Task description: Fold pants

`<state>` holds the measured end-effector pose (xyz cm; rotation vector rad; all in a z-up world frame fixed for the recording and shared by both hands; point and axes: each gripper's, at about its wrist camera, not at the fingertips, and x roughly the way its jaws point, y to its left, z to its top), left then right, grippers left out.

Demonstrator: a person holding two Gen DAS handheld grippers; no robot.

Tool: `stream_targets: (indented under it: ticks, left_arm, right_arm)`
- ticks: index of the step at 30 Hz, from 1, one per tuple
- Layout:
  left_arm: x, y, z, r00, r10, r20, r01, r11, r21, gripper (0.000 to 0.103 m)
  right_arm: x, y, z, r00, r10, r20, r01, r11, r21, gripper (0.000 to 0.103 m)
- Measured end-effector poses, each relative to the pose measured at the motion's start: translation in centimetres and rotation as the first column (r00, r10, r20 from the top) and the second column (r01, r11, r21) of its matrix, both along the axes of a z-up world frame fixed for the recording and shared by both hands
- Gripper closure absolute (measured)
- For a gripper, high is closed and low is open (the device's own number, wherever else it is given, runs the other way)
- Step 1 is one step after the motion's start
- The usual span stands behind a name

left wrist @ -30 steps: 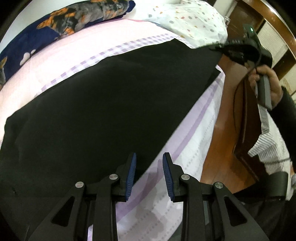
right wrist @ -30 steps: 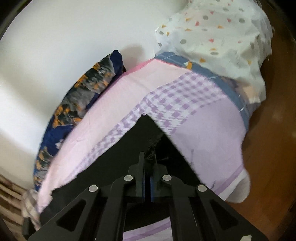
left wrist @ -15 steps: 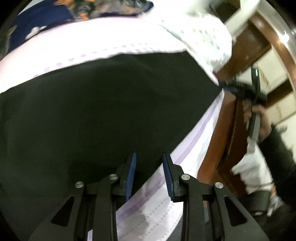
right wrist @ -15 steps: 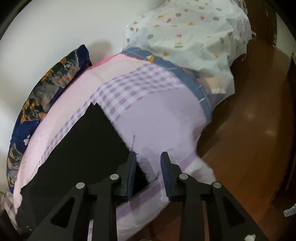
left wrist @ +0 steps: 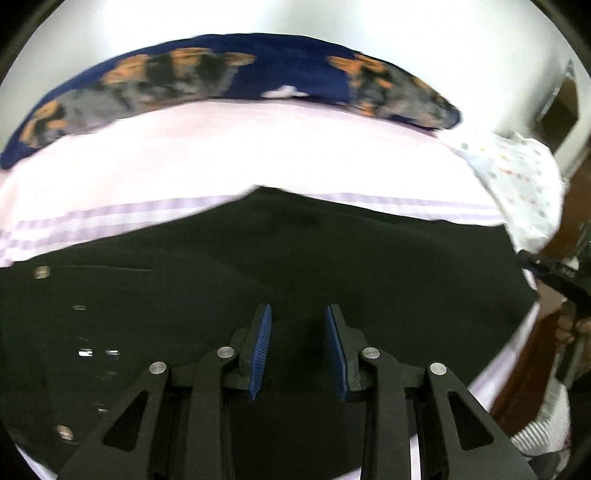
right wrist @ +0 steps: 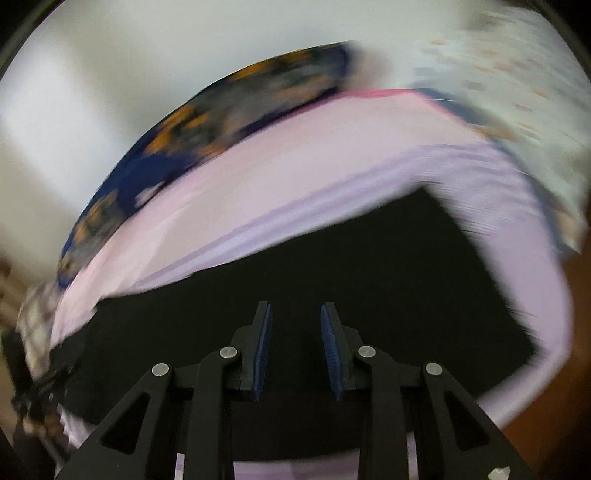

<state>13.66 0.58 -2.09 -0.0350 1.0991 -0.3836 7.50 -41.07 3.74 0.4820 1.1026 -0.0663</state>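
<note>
The black pants point(left wrist: 295, 266) lie spread flat on the pink and lilac bedsheet point(left wrist: 229, 158), filling the lower half of both wrist views. The left gripper point(left wrist: 298, 350) is poised over the dark cloth with its blue-padded fingers point(left wrist: 261, 350) set apart and nothing between them; it points toward the far edge of the pants and the navy patterned pillow point(left wrist: 229, 77) along the white wall point(left wrist: 332, 18). The right gripper point(right wrist: 295, 350) is likewise poised over the pants point(right wrist: 332, 288), its jaws parted to a similar gap and holding nothing, aimed across the cloth toward the sheet point(right wrist: 295, 155) and the same pillow point(right wrist: 207, 125); this view is blurred. In the left wrist view, the right hand point(left wrist: 570, 326) shows at the right edge, beside the corner of the pants, gripping a dark handle. A white dotted cover point(left wrist: 517, 184) lies bunched at the right end of the bed, just beyond the pants.
</note>
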Motion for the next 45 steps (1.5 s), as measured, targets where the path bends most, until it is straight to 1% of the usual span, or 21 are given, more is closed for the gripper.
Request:
stream_targets:
  ticks: [3,6,8,10,11,12,16,21,25,27,29,30,31,33,35,37,39,40,42,44,45]
  left_arm:
    - [0.3,2.3,-0.6,0.999,0.053,0.003,-0.053,0.998,0.03,0.071]
    - [0.5,4.4,-0.8,0.996,0.092,0.002,-0.092,0.995,0.028,0.071]
    - [0.3,5.4,-0.7,0.994,0.108,0.006,-0.108,0.994,0.023,0.071]
    - [0.4,6.3,-0.7,0.994,0.111,0.012,-0.111,0.994,0.015,0.071]
    - [0.5,6.8,-0.7,0.993,0.113,0.013,-0.113,0.994,0.009,0.071]
    - [0.5,7.2,-0.6,0.993,0.116,0.013,-0.116,0.993,0.0,0.071]
    - [0.5,8.9,-0.6,0.993,0.12,0.011,-0.119,0.992,-0.047,0.071]
    - [0.0,10.3,-0.9,0.994,0.113,-0.001,-0.113,0.988,-0.102,0.071]
    - [0.1,11.0,-1.2,0.994,0.109,-0.014,-0.11,0.983,-0.145,0.071]
    - [0.3,11.1,-1.2,0.994,0.106,-0.02,-0.108,0.983,-0.151,0.071]
    - [0.3,11.2,-0.9,0.994,0.106,-0.008,-0.106,0.985,-0.136,0.071]
    - [0.3,11.3,-0.8,0.994,0.111,0.006,-0.109,0.986,-0.122,0.071]
    - [0.2,11.5,-0.7,0.993,0.115,0.016,-0.112,0.987,-0.116,0.071]
    - [0.4,12.1,-1.0,0.991,0.135,0.014,-0.133,0.984,-0.116,0.071]
    - [0.3,12.5,-1.5,0.99,0.141,0.014,-0.139,0.984,-0.109,0.078]
    - [0.2,12.9,-1.7,0.988,0.15,0.023,-0.148,0.984,-0.098,0.087]
    - [0.3,13.2,-1.7,0.987,0.161,0.012,-0.159,0.981,-0.113,0.087]
    - [0.4,13.2,-1.7,0.986,0.164,0.006,-0.162,0.98,-0.116,0.087]
    - [0.4,13.2,-1.5,0.985,0.171,-0.006,-0.17,0.978,-0.12,0.087]
    - [0.4,13.0,-1.0,0.984,0.177,-0.008,-0.176,0.977,-0.116,0.084]
    - [0.3,12.7,-0.7,0.984,0.178,-0.002,-0.177,0.978,-0.106,0.077]
  right_arm:
    - [3.3,4.8,-0.2,0.989,0.149,0.006,-0.149,0.988,0.047,0.075]
    - [6.7,10.7,-0.1,0.952,0.304,0.018,-0.305,0.949,0.081,0.07]
    - [9.0,14.7,0.0,0.916,0.4,0.03,-0.401,0.911,0.099,0.069]
    - [11.5,19.0,0.0,0.865,0.501,0.034,-0.501,0.86,0.098,0.068]
    - [12.5,20.4,0.0,0.849,0.527,0.036,-0.528,0.844,0.096,0.067]
    - [13.8,22.4,-0.2,0.825,0.564,0.037,-0.564,0.819,0.102,0.066]
    - [17.4,28.0,-1.7,0.747,0.665,0.014,-0.659,0.738,0.143,0.066]
    - [19.4,32.1,-4.3,0.672,0.739,-0.048,-0.724,0.67,0.167,0.066]
    - [19.8,33.7,-5.8,0.628,0.774,-0.079,-0.756,0.631,0.175,0.065]
    - [19.9,34.1,-5.9,0.611,0.79,-0.06,-0.769,0.61,0.192,0.089]
    - [20.2,34.1,-5.3,0.621,0.783,-0.035,-0.769,0.617,0.165,0.093]
    - [20.4,34.0,-5.1,0.632,0.775,-0.03,-0.763,0.628,0.155,0.094]
    - [20.7,33.8,-4.9,0.65,0.759,-0.022,-0.749,0.646,0.148,0.094]
    - [20.8,33.7,-5.2,0.664,0.747,-0.02,-0.737,0.659,0.147,0.095]
    - [20.8,34.1,-6.2,0.671,0.74,-0.044,-0.732,0.67,0.121,0.095]
    - [21.0,34.1,-6.8,0.688,0.725,-0.038,-0.717,0.686,0.124,0.095]
    - [21.0,33.8,-6.9,0.704,0.709,-0.035,-0.698,0.701,0.144,0.094]
    - [20.8,33.8,-6.8,0.707,0.707,-0.034,-0.697,0.704,0.136,0.091]
    - [20.6,33.6,-6.4,0.719,0.694,-0.034,-0.686,0.717,0.123,0.068]
    - [20.1,32.6,-5.1,0.763,0.647,0.008,-0.644,0.757,0.111,0.06]
    - [19.8,32.3,-4.5,0.776,0.63,0.025,-0.629,0.771,0.1,0.06]
